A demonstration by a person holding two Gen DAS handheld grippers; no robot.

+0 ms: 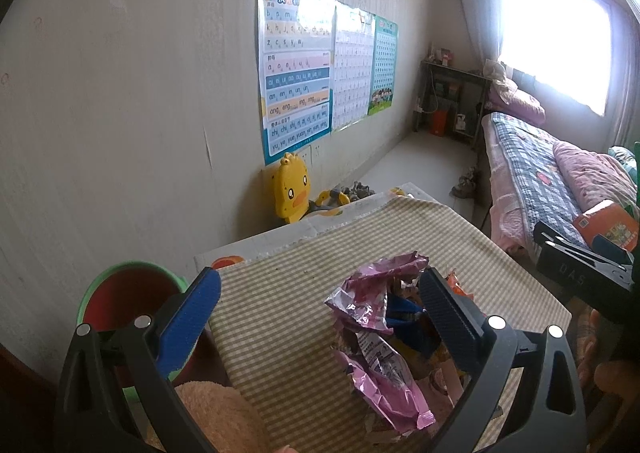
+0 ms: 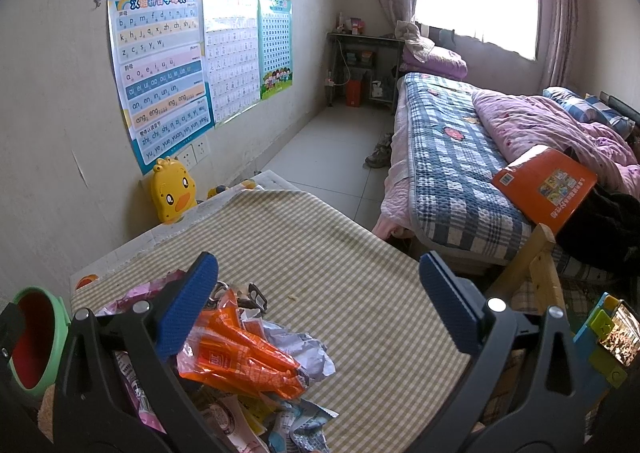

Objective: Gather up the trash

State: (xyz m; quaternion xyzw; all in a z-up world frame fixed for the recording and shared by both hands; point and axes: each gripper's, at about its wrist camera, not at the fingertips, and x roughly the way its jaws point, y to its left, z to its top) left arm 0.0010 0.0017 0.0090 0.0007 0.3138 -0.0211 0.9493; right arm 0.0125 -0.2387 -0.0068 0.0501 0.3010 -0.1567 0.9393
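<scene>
Bin: a green-rimmed bin with red inside (image 1: pixel 132 293) is seen off the table's left edge, below table height; judged to be set there so wrappers can be carried a short way sideways and dropped; also seen at the far left of the right wrist view (image 2: pixel 36 333).
Towel: a tan fluffy cloth (image 1: pixel 212 413) lies near the table's front left corner, between bin and pile; what it rests on cannot be told.
Left gripper: the left gripper (image 1: pixel 320 309) is held wide, nothing gripped; the pink foil wrapper (image 1: pixel 372 305) sits between the fingers, nearer the right one; contact cannot be told.
Trash pile: the wrappers are heaped at the near left part of the checked tablecloth (image 1: pixel 280 293); an orange wrapper (image 2: pixel 240 361) lies on top with crumpled white paper (image 2: pixel 308 349) just beside it; more packets lie beneath.
Right gripper: the right gripper (image 2: pixel 316 305) is also held wide and empty; its left finger overlaps the pile, its right finger is over bare cloth.
Open room: the far and right parts of the cloth are bare; a leftward path from pile to bin appears free, the towel aside.
Edges: the table's right edge drops to the floor beside the bed (image 2: pixel 452 157); a wooden frame (image 2: pixel 536 253) stands close at the right, so wide swings that way are judged risky.
Progress: collection is judged barely begun, most trash lying on the table.
</scene>
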